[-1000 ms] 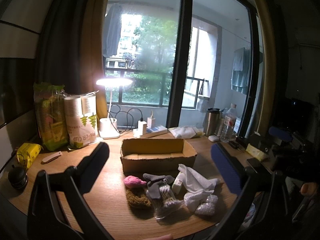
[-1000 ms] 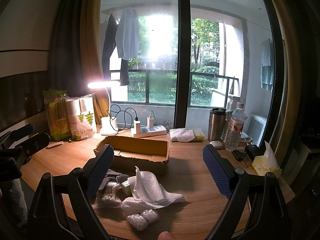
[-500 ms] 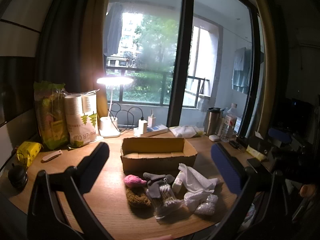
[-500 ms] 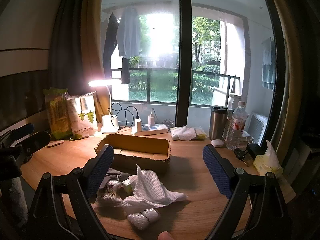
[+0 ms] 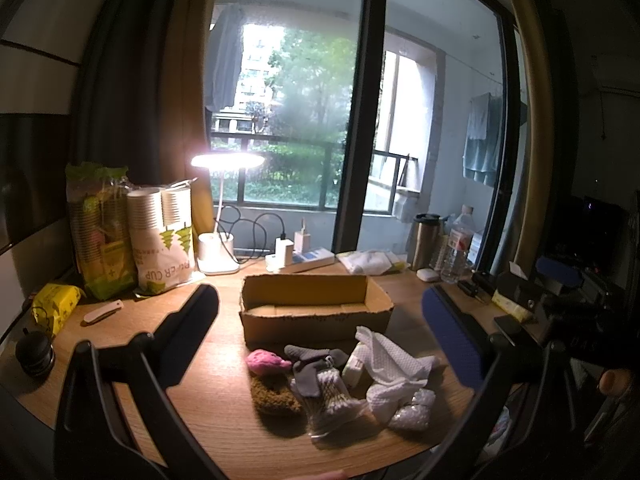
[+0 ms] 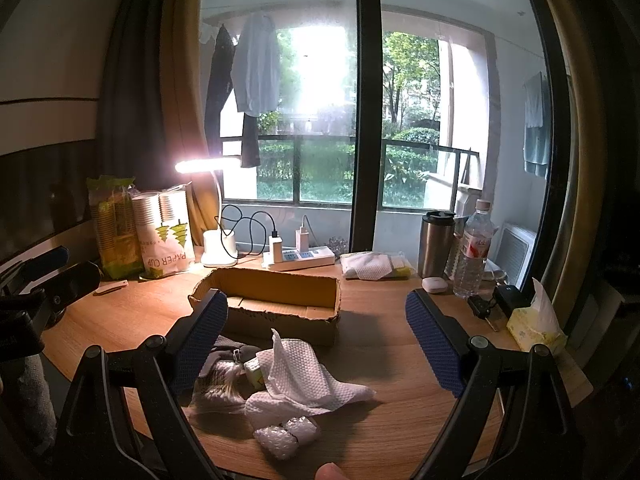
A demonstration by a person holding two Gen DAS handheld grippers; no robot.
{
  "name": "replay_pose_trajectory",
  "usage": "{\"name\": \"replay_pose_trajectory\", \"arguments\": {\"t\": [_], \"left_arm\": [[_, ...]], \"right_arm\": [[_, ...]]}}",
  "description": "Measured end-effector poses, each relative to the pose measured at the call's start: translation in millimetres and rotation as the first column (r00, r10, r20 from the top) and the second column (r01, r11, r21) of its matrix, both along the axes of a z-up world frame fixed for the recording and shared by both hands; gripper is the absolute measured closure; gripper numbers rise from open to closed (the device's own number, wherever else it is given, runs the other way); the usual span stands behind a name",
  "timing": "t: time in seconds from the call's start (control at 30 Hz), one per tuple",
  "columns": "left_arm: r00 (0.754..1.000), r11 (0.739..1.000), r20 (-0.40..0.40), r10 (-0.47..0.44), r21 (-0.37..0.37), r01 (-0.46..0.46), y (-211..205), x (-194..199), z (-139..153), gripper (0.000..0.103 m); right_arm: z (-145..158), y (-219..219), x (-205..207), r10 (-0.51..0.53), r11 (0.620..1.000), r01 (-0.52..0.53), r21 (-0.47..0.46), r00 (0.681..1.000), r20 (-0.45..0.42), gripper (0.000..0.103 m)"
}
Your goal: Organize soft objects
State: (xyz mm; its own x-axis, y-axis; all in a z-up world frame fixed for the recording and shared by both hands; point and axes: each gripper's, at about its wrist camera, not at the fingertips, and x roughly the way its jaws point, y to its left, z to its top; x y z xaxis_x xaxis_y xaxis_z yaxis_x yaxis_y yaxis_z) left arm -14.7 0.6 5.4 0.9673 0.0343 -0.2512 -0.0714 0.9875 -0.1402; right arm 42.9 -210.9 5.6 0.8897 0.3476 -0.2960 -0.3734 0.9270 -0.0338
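An open, empty cardboard box (image 5: 316,312) (image 6: 268,304) sits mid-table. In front of it lies a pile of soft things: a pink plush (image 5: 266,362), a brown sponge (image 5: 274,398), a grey sock (image 5: 310,364), a clear bag of cotton swabs (image 5: 332,404), a white cloth (image 5: 394,364) (image 6: 298,376) and a bubble-wrap piece (image 5: 412,410) (image 6: 286,434). My left gripper (image 5: 320,340) is open and empty, above the pile. My right gripper (image 6: 316,340) is open and empty, above the cloth.
At the back stand a lit desk lamp (image 5: 218,252), a power strip (image 5: 300,258), paper cup packs (image 5: 164,236), a steel flask (image 6: 436,244), a water bottle (image 6: 474,250) and a folded cloth (image 6: 374,266). A tissue pack (image 6: 534,322) lies at the right edge.
Both views have shifted only slightly; the pile and the box have not moved. Both grippers stay open.
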Motion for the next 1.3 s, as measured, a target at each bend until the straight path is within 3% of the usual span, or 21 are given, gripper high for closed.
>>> {"name": "replay_pose_trajectory", "arguments": {"t": [0.77, 1.3], "left_arm": [[1.000, 1.000, -0.015, -0.001, -0.004, 0.001, -2.9, 3.8, -1.5, 0.001], [0.985, 1.000, -0.172, 0.001, -0.020, -0.004, 7.4, 41.9, -46.0, 0.001]], "right_arm": [[-1.7, -2.5, 4.6, 0.002, 1.000, -0.002, 0.002, 1.000, -0.016, 0.010], [-43.2, 4.3, 38.7, -0.001, 1.000, -0.001, -0.013, 0.989, -0.146, 0.010]]}}
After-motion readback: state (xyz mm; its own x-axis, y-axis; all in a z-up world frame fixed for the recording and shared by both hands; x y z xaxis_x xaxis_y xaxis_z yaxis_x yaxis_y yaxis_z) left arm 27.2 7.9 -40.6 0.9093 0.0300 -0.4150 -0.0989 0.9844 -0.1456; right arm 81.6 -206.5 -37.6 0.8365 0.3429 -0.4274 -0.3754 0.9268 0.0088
